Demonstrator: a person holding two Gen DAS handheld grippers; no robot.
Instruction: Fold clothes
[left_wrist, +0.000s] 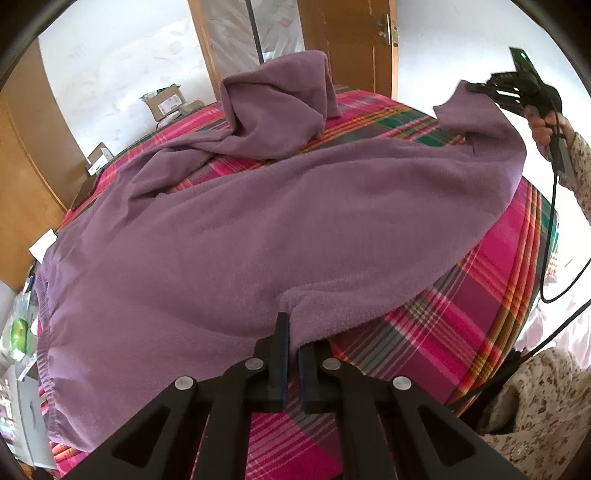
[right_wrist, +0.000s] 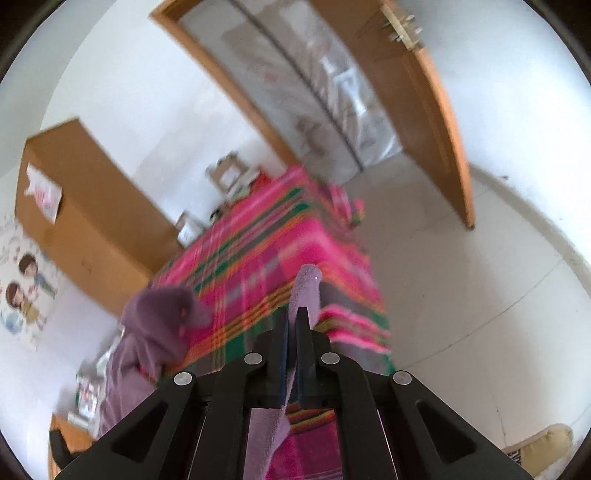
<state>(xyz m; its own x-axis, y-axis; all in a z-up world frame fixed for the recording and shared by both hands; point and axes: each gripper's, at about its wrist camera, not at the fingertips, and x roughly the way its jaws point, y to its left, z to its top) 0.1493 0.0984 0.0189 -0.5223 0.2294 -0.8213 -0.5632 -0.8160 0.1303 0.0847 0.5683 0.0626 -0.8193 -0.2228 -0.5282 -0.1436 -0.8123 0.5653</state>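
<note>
Both grippers clamped on the purple garment, which was spread over the plaid surface.

Left gripper (left_wrist: 291, 343) pinched a near edge at bottom centre of its view. Right gripper (right_wrist: 294, 332) was shut on another edge, lifted at upper right of the left view. Garment (left_wrist: 258, 229) covered most of the surface (left_wrist: 461, 332); one bunched part stood near the top centre.

White walls (right_wrist: 155, 96) enclose the room in soft daylight. At the far side an open wooden door (right_wrist: 432, 110) stands beside a doorway hung with clear plastic sheeting (right_wrist: 332, 92). A tall wooden wardrobe (right_wrist: 92, 214) lines the left wall, with a cartoon poster (right_wrist: 26, 291) nearer. Cardboard boxes (left_wrist: 166, 101) sit far left. The floor (right_wrist: 461, 295) is pale tile.
</note>
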